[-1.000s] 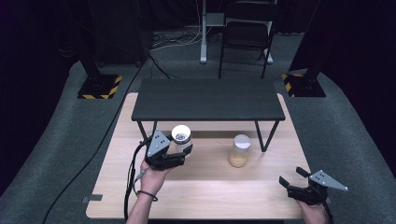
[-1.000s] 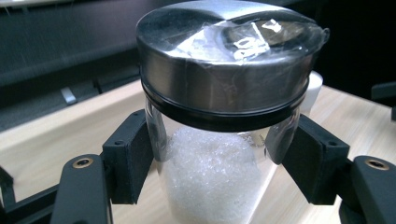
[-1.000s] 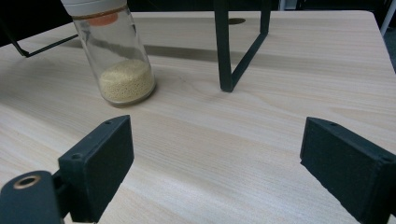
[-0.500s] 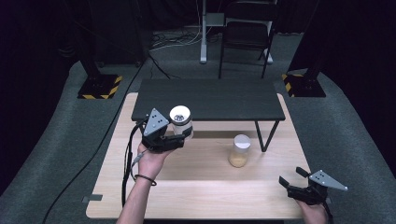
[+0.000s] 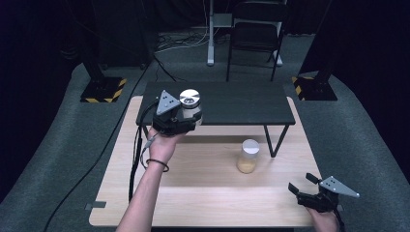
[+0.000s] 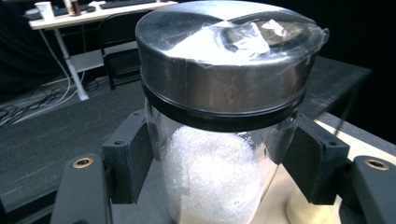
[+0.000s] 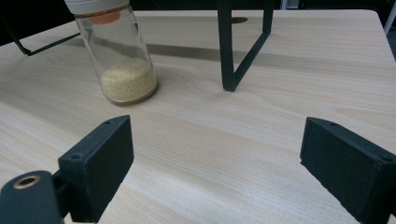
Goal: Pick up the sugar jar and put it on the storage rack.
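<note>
Left gripper (image 5: 186, 117) risen, clamping jar (image 5: 190, 107)

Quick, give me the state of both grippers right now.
Left gripper: shut on the glass jar with the metal lid, lifted off the table.
Right gripper: open, nothing between its jaws, low over the wooden table.

Bare wooden table (image 5: 203, 198) across the lower frame; yellow-grain jar (image 5: 248, 156) and black shelf's leg (image 5: 270, 141) blocking right of centre.
</note>
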A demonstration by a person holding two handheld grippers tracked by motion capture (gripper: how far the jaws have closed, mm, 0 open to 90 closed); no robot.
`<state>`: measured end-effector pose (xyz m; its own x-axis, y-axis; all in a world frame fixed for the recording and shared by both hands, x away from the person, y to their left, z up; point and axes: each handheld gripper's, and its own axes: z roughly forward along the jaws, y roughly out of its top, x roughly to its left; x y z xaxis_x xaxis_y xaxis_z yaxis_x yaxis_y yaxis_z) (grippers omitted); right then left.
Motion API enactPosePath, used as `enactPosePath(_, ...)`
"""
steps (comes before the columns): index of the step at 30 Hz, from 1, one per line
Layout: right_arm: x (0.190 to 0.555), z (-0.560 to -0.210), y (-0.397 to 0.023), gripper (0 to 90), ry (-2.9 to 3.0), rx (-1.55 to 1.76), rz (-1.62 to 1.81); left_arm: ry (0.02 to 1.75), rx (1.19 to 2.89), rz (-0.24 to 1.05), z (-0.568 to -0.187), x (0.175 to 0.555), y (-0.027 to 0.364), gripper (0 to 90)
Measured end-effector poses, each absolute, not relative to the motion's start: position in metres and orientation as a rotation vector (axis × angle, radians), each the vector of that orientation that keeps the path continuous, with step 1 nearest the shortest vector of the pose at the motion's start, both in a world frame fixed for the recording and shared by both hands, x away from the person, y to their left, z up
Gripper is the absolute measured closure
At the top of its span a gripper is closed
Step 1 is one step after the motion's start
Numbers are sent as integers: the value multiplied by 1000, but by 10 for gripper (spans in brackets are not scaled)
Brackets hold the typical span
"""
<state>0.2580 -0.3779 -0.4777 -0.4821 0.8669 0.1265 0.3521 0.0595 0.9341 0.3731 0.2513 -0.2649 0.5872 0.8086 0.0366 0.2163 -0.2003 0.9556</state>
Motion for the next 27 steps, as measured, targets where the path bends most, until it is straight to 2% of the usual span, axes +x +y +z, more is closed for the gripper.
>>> enactPosePath(9, 257, -477, -379, 85, 1865, 1214, 1422, 934, 1752, 690, -261, 402, 229, 306)
enactPosePath(16, 257, -478, -380, 85, 1866, 1212, 1424, 943, 1761, 689, -260, 404, 223, 299)
enactPosePath(23, 257, -477, -379, 85, 1867, 1211, 1421, 866, 1736, 735, -262, 379, 238, 157)
enactPosePath(27, 257, -477, -377, 85, 1872, 1209, 1416, 819, 1764, 770, -265, 360, 251, 133)
